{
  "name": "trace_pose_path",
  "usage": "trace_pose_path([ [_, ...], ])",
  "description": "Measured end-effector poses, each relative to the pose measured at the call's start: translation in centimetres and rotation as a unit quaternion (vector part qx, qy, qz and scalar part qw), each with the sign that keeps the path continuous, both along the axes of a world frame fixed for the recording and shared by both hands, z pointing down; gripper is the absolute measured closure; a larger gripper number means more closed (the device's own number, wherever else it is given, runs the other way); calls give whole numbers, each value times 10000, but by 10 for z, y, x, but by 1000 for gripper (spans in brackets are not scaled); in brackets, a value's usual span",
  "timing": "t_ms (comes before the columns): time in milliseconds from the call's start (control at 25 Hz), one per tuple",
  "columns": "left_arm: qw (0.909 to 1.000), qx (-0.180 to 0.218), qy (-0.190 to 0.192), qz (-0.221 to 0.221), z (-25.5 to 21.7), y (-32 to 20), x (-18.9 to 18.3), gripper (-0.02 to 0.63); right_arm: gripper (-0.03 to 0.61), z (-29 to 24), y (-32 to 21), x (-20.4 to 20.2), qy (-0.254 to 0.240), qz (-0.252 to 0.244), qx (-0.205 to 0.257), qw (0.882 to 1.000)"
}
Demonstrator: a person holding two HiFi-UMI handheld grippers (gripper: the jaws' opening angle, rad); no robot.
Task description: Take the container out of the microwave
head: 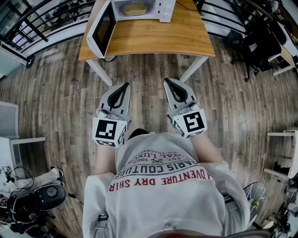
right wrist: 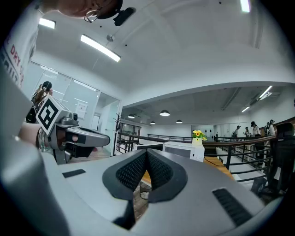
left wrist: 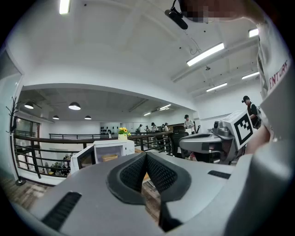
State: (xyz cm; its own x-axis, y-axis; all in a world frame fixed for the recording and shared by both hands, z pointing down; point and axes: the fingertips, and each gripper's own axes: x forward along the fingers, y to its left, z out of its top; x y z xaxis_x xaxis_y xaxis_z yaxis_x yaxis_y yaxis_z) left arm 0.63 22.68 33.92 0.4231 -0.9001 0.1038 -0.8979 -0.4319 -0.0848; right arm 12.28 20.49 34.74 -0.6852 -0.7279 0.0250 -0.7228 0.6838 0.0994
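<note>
A white microwave (head: 139,9) stands at the far end of a wooden table (head: 153,37), its door (head: 100,30) swung open to the left. Inside sits a tan container (head: 135,9); the left gripper view shows this container (left wrist: 109,157) too, small in the open microwave (left wrist: 108,151). My left gripper (head: 125,86) and right gripper (head: 168,82) are held side by side close to my body, well short of the table. Both are shut with nothing between the jaws, which meet at their tips in both gripper views (left wrist: 146,154) (right wrist: 146,152).
Wood plank floor lies between me and the table. Black railings (head: 46,18) run behind the table. A black office chair (head: 260,44) stands at the right, white furniture (head: 11,139) at the left. A yellow flower pot (right wrist: 198,134) sits on the microwave.
</note>
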Motion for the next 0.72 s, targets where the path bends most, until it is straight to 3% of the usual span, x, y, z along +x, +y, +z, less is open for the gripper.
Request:
trace_pose_path([
  [400, 10000, 25, -8, -39, 1, 0, 8, 600, 552, 3, 3, 1, 79, -1, 50, 10000],
  [720, 10000, -89, -36, -16, 6, -10, 19, 600, 545, 2, -16, 28, -405, 263, -162, 9987],
])
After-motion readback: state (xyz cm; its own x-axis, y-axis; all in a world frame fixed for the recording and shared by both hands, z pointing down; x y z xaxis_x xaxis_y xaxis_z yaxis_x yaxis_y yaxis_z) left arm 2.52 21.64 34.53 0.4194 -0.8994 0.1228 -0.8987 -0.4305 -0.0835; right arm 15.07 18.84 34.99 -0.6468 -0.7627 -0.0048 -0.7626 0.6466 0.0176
